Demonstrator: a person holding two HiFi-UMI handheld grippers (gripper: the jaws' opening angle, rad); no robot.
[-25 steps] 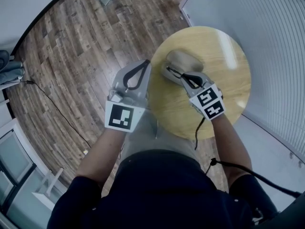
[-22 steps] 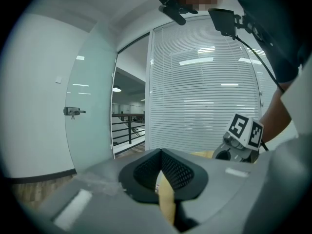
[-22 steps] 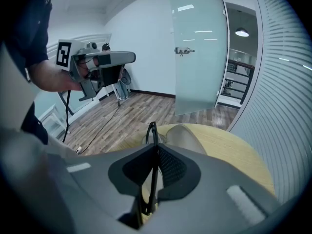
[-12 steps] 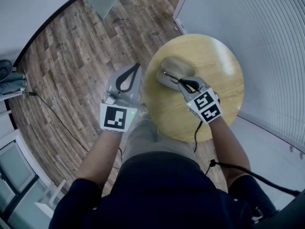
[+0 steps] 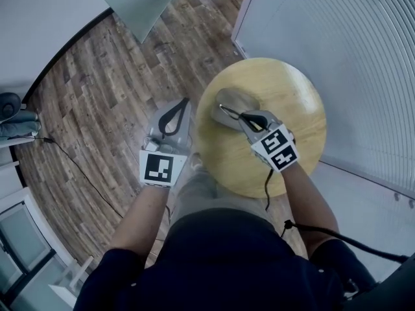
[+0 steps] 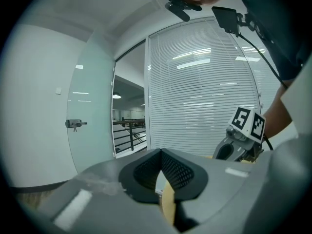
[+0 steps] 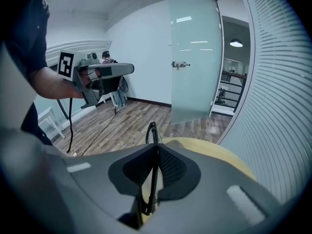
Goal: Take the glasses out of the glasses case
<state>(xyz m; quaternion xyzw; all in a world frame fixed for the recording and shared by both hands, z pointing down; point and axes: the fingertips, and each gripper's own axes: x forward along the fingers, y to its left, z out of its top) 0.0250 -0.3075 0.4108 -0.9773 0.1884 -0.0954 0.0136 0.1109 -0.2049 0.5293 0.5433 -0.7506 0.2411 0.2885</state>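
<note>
A grey-beige glasses case (image 5: pixel 231 101) lies on the round wooden table (image 5: pixel 292 102), near its left side. My right gripper (image 5: pixel 246 117) hovers just over the case and is shut on the black glasses (image 5: pixel 232 112). In the right gripper view the thin black frame (image 7: pixel 152 129) stands edge-on between the closed jaws of my right gripper (image 7: pixel 155 149). My left gripper (image 5: pixel 183 103) hangs over the floor left of the table, shut with nothing in it. In its own view the left gripper (image 6: pixel 160 153) has its jaws together, with the right gripper (image 6: pixel 240 146) off to the right.
Wood-plank floor (image 5: pixel 97 89) spreads to the left. White slatted blinds (image 5: pixel 350 57) close off the right side and a frosted glass door (image 7: pixel 195 57) stands beyond the table. A black cable (image 5: pixel 318 229) trails from my right arm. The left gripper (image 7: pixel 105 74) shows in the right gripper view.
The head camera has shifted, so the table sits lower in view. The right gripper stays shut on the glasses over the case. The left gripper stays beside the table.
</note>
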